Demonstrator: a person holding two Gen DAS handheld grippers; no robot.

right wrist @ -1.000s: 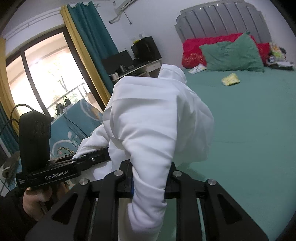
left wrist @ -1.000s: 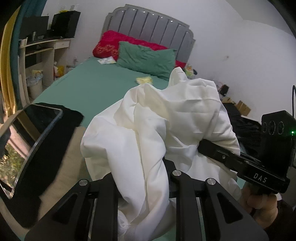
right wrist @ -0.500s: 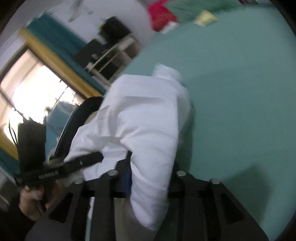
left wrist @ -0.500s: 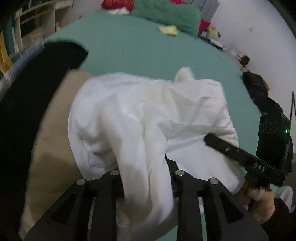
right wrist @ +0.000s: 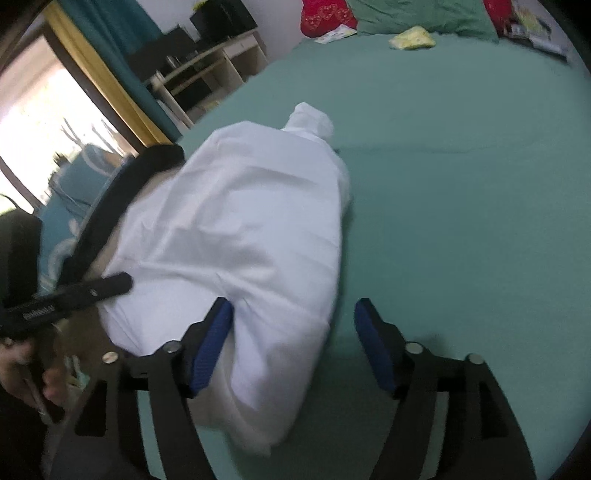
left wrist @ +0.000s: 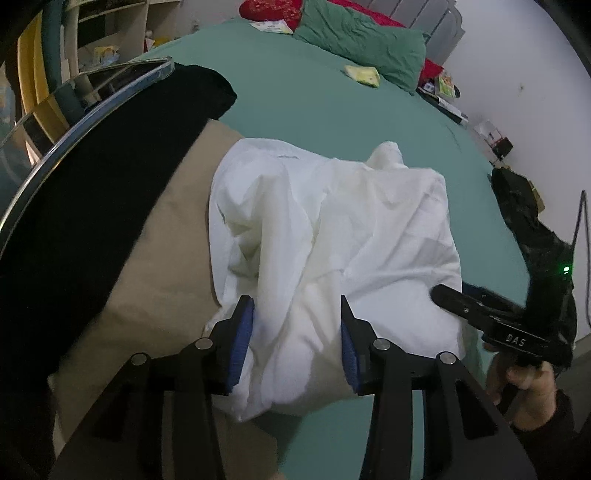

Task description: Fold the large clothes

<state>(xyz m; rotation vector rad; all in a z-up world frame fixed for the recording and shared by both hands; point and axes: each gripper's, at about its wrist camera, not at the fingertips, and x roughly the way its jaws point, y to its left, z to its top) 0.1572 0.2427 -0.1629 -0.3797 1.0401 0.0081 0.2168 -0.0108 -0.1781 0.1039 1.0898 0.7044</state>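
Note:
A white garment (left wrist: 332,229) lies bunched on the green bed sheet (left wrist: 314,99), partly over a tan cloth (left wrist: 155,258). My left gripper (left wrist: 295,328) is open, its blue pads on either side of the garment's near fold. In the right wrist view the same white garment (right wrist: 236,229) lies on the sheet (right wrist: 461,184). My right gripper (right wrist: 291,332) is open, its left pad against the cloth and its right pad apart over the sheet. Each gripper shows in the other's view: the right one (left wrist: 480,314) and the left one (right wrist: 85,291).
A black cloth (left wrist: 92,184) lies left of the tan one, under a shiny curved rim (left wrist: 74,122). Green and red pillows (left wrist: 362,33) and a yellow item (left wrist: 364,74) sit at the head of the bed. Shelves and a window (right wrist: 48,110) stand at the left.
Both grippers came down with the garment and laid it on the bed, then opened and let go of it. The garment went from hanging to lying.

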